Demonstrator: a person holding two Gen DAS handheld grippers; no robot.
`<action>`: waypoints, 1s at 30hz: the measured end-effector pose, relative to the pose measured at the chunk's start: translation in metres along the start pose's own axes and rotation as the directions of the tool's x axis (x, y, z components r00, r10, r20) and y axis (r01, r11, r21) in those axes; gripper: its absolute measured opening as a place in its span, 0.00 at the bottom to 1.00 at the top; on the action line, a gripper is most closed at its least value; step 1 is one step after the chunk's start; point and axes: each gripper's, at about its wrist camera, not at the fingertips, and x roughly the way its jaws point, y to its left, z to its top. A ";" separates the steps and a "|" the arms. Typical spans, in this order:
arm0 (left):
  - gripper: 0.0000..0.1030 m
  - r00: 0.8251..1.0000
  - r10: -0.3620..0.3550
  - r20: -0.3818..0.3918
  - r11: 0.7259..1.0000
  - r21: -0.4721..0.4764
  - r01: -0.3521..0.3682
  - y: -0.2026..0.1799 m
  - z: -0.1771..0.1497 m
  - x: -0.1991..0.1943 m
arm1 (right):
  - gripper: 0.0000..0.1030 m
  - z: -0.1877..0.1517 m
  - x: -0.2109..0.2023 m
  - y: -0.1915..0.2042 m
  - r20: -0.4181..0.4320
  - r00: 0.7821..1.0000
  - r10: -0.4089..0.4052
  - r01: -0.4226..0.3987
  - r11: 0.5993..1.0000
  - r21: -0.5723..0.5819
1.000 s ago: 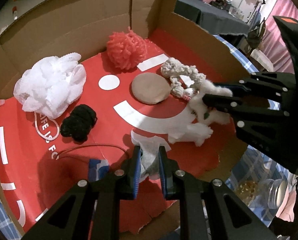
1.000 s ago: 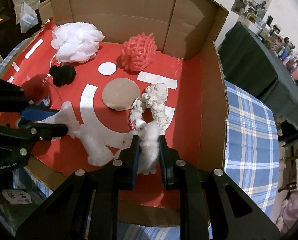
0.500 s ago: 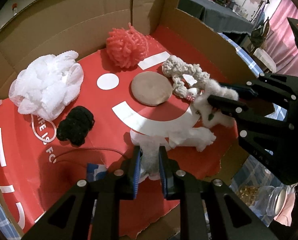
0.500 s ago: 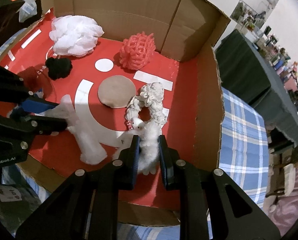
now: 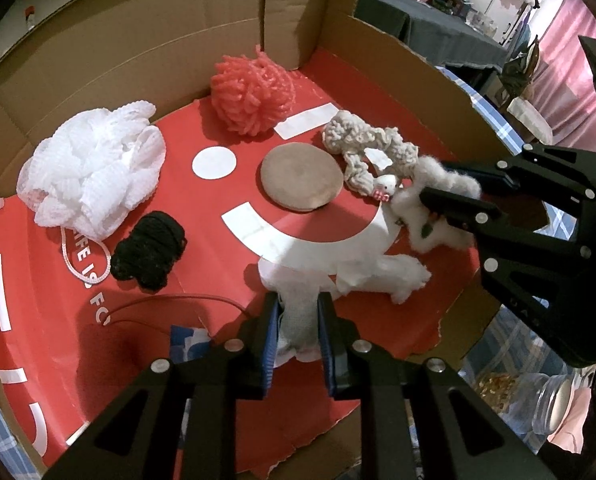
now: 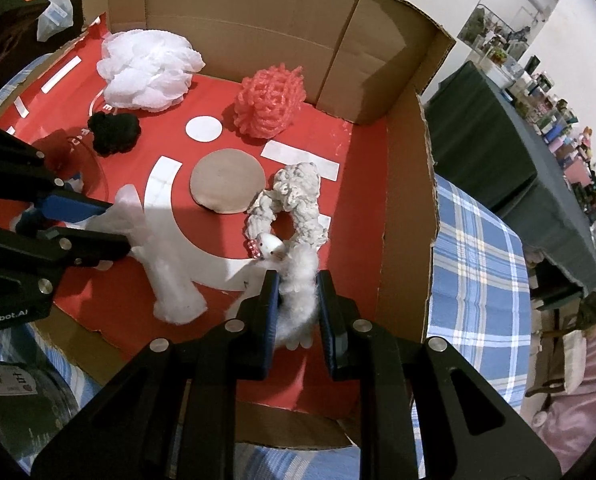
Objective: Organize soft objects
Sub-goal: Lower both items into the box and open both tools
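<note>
A wad of white cotton stuffing [image 5: 378, 276] lies stretched in a bent strip over the red floor of a cardboard box [image 5: 137, 48]. My left gripper [image 5: 298, 312] is shut on its near end. My right gripper [image 5: 434, 190] is shut on the fluffy far end, beside a grey-white chenille scrunchie [image 5: 362, 148] with a small charm. In the right wrist view my right gripper [image 6: 297, 292] pinches the cotton [image 6: 169, 276], and my left gripper [image 6: 117, 226] holds the other end at the left.
In the box lie a white mesh pouf [image 5: 93, 172], a coral pouf [image 5: 251, 96], a black yarn ball [image 5: 149, 248] and a tan round pad [image 5: 302, 180]. The box has high back and right walls. A blue plaid cloth [image 6: 478, 260] lies to its right, a glass jar [image 5: 538, 400] by the front corner.
Both grippers keep their hold on the cotton and stay about where they were. The right wrist view has tilted slightly.
</note>
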 end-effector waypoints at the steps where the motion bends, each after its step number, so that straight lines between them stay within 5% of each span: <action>1: 0.19 1.000 -0.001 0.001 1.000 -0.001 0.001 0.000 0.000 0.000 | 0.18 0.000 0.000 0.000 0.000 1.000 0.002 -0.002 1.000 -0.002; 30: 0.47 0.999 -0.008 0.033 0.999 -0.035 0.009 0.005 0.002 -0.011 | 0.21 0.003 -0.003 0.002 0.012 1.000 0.015 -0.015 1.000 0.004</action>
